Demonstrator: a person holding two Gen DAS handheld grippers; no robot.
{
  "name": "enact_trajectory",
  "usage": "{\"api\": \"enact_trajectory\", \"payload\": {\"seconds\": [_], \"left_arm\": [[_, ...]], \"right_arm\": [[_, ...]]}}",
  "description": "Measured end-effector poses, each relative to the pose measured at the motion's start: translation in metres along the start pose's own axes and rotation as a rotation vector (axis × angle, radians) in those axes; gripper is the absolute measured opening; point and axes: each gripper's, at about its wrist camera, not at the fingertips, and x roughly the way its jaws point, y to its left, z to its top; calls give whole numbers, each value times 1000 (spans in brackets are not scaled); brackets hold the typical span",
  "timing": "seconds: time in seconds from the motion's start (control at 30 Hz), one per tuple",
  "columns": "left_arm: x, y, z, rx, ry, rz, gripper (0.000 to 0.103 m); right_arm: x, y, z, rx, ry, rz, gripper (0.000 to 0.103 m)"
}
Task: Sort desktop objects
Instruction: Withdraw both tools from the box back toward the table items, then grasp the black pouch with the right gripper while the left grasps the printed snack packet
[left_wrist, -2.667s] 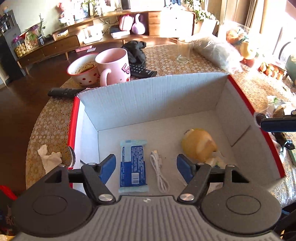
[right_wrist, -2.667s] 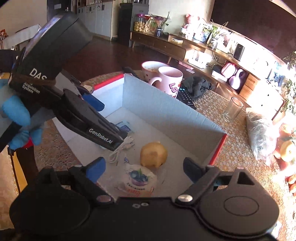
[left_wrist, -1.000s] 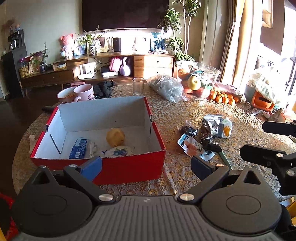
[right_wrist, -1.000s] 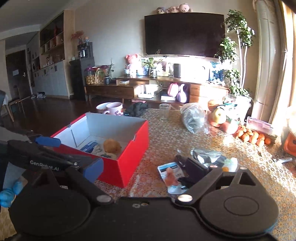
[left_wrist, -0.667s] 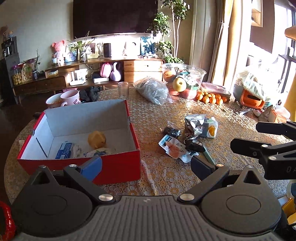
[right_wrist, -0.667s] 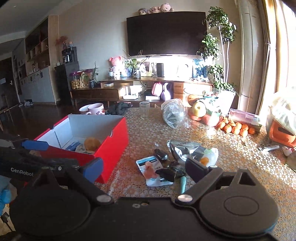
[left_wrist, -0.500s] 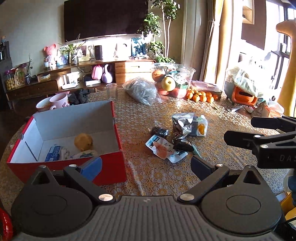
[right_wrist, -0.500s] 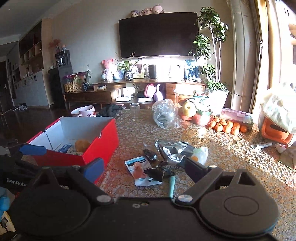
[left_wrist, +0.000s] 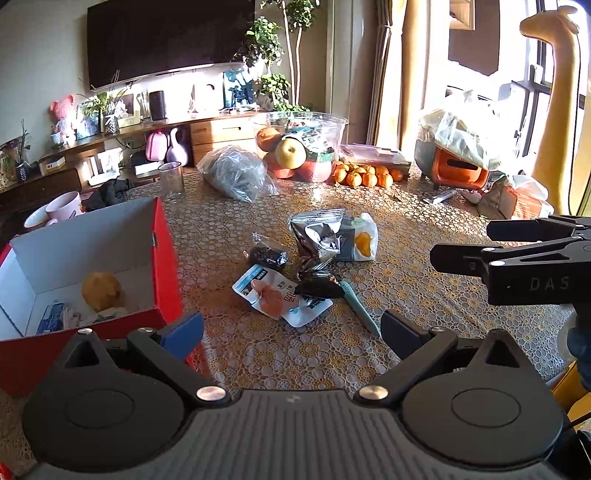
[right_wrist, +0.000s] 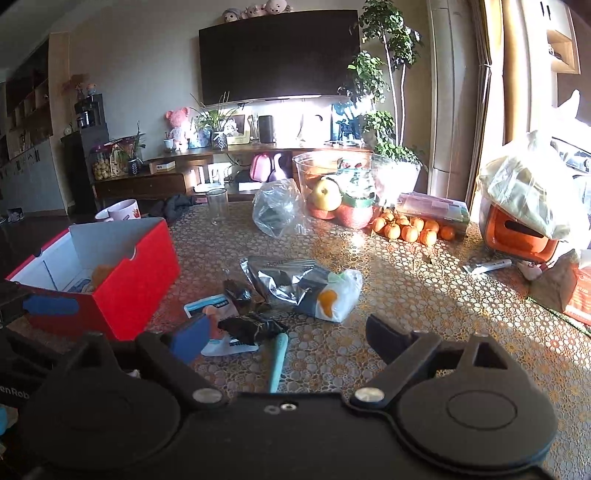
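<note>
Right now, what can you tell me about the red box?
The red box is open-topped cardboard, red outside and pale grey-white inside. It sits upright on the lace-covered table, left of the pile of snack packets. Inside lie a yellow lumpy fruit, a blue packet and some white bits. Neither gripper touches it.

A left gripper (left_wrist: 291, 328) with jaws spread wide and empty hovers over a lace-patterned table (left_wrist: 406, 273), where a silver foil bag (left_wrist: 319, 236), a white snack pouch (left_wrist: 360, 242), a flat packet (left_wrist: 273, 293), dark wrappers and a teal pen (left_wrist: 358, 306) lie clustered. At left, a red box (left_wrist: 162, 258) holds a yellow fruit (left_wrist: 100, 290). The right gripper (left_wrist: 513, 254) reaches in from the right edge.
</note>
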Motion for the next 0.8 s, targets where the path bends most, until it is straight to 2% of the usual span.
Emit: {"api": "enact_trajectory", "payload": {"seconds": [0.3,0.47,0.8], "left_arm": [[54,-10,-7,65,27,18,102],[81,-13,-10,96,37,23,102],[128,-2,-14,96,69,56,102]], "right_arm": [[42,-9,-12,-2,80,9,84],[69,-7,-11,-13,114,31,84],[110,8,-3,-48,148,89,84]]}}
